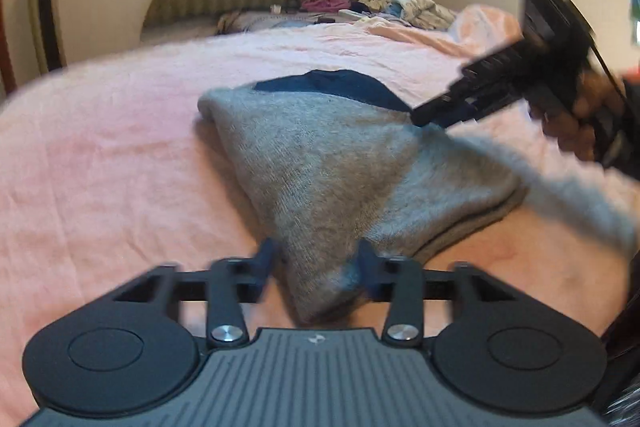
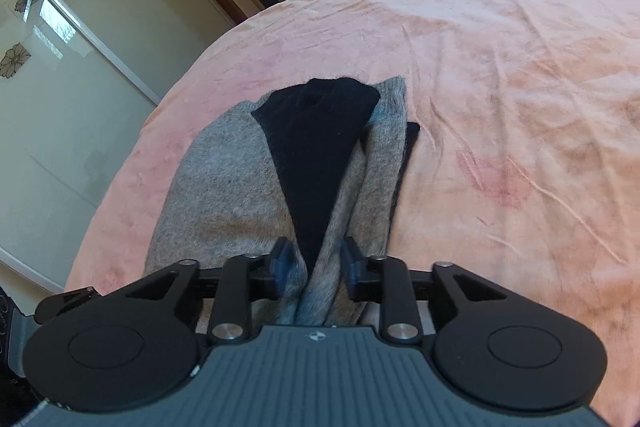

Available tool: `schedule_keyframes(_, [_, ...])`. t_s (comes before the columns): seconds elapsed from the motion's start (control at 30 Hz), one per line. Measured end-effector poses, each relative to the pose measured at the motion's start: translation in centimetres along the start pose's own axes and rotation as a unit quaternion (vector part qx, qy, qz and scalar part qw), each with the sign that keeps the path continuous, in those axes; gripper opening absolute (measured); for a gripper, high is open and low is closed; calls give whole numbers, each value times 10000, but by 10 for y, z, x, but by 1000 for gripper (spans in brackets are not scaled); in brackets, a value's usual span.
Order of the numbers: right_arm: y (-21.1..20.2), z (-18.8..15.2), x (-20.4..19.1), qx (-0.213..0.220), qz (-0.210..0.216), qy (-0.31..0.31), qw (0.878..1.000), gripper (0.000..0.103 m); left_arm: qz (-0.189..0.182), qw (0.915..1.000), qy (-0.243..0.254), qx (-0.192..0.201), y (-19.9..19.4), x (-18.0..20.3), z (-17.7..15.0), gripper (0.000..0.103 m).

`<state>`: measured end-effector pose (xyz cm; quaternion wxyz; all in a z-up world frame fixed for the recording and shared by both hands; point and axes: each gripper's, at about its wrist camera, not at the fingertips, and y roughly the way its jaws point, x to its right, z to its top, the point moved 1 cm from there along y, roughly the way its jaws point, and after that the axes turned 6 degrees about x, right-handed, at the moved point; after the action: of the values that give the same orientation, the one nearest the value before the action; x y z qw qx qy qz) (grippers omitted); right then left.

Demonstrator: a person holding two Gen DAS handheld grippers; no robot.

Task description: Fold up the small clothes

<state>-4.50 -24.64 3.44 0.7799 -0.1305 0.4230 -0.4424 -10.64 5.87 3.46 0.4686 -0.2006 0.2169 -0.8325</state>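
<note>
Left wrist view shows a bed (image 1: 100, 155) under a pink cover, with a folded grey and navy garment (image 1: 320, 163) lying at its near middle. Both the left gripper (image 1: 316, 267) and right gripper (image 2: 314, 265) have their fingers parted, grey cloth lying loose between them.

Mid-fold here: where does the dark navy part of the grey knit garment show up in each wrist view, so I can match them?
Left wrist view: the navy part is a thin band at the far edge of the grey knit garment, just above picture centre, beside the right claw.
Right wrist view: navy part is a long wedge at centre, narrowing toward the claw.
Shared landmark: the pink bedspread under the garment.
</note>
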Motion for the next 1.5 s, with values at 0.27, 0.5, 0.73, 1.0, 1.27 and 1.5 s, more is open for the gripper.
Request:
schedule_keyframes(0.27, [-14, -50, -73, -102, -830, -2297, 9697, 57, 303, 9859, -1638, -174, 33, -27, 1, 97])
schedule_keyframes(0.5, [-22, -69, -51, -220, -1198, -1970, 9728, 63, 965, 9936, -539, -233, 12, 6, -14, 90])
schedule_keyframes(0.73, [-63, -88, -67, 445, -1061, -1103, 9872, 102, 1075, 9884, -1074, 45, -16, 26, -18, 91])
schedule_keyframes(1.0, [-32, -125, -77, 363, -2025, -938, 9741, 103, 1440, 9834, -1092, -187, 4, 43, -33, 97])
schedule_keyframes(1.27, [-20, -138, -91, 505, -2573, -1167, 9579, 103, 1796, 9795, -868, -275, 5, 58, -40, 103])
schedule_keyframes(1.5, [-21, -143, -93, 614, -2677, -1118, 9550, 103, 1783, 9793, -907, -305, 4, 56, -39, 103])
